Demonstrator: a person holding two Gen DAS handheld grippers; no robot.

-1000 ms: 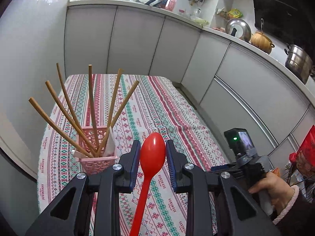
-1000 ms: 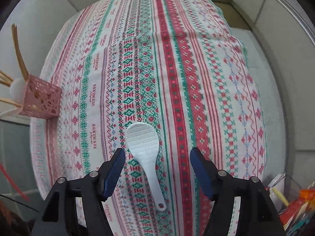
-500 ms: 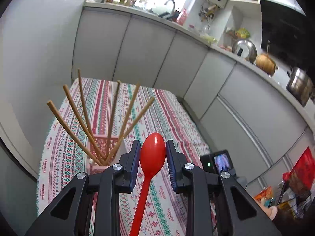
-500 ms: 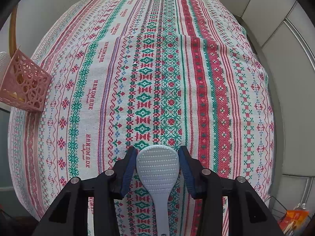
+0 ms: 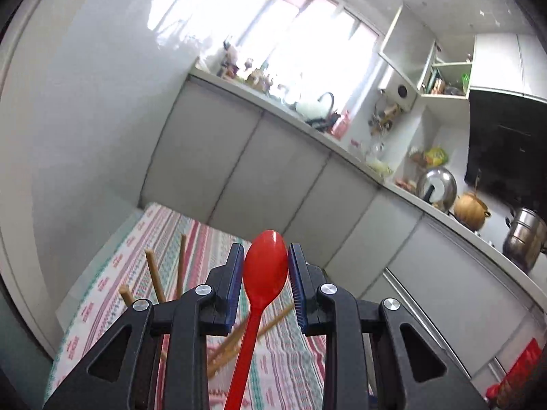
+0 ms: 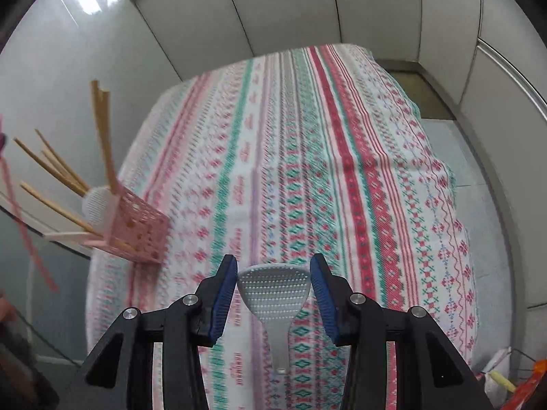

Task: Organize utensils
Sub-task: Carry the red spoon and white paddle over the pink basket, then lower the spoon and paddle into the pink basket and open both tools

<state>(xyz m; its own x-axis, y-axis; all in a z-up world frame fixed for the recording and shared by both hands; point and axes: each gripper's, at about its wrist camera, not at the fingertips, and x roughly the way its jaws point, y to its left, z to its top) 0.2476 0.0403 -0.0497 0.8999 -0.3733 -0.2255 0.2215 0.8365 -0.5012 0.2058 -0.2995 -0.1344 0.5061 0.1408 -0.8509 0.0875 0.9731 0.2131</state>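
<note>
My left gripper (image 5: 266, 283) is shut on a red plastic spoon (image 5: 263, 273), bowl up, handle hanging down between the fingers. It is raised above the pink holder, whose wooden chopsticks (image 5: 155, 276) poke up just below. My right gripper (image 6: 273, 294) is shut on a white rice paddle (image 6: 274, 295) and holds it lifted above the table's near part. In the right wrist view the pink lattice holder (image 6: 136, 232) stands at the table's left edge with several chopsticks (image 6: 102, 136) and a second white paddle (image 6: 97, 205) in it. The red spoon's handle (image 6: 20, 218) shows blurred at far left.
The table carries a striped patterned cloth (image 6: 307, 171). Grey cabinet fronts (image 5: 273, 177) run behind and to the right. The counter holds a sink tap (image 5: 326, 99), a pot lid (image 5: 437, 184) and a steel pot (image 5: 523, 239). Floor shows right of the table (image 6: 478, 205).
My right gripper closed on the white paddle and lifted it off the cloth. My left gripper rose and tilted upward with the red spoon, moving over the holder.
</note>
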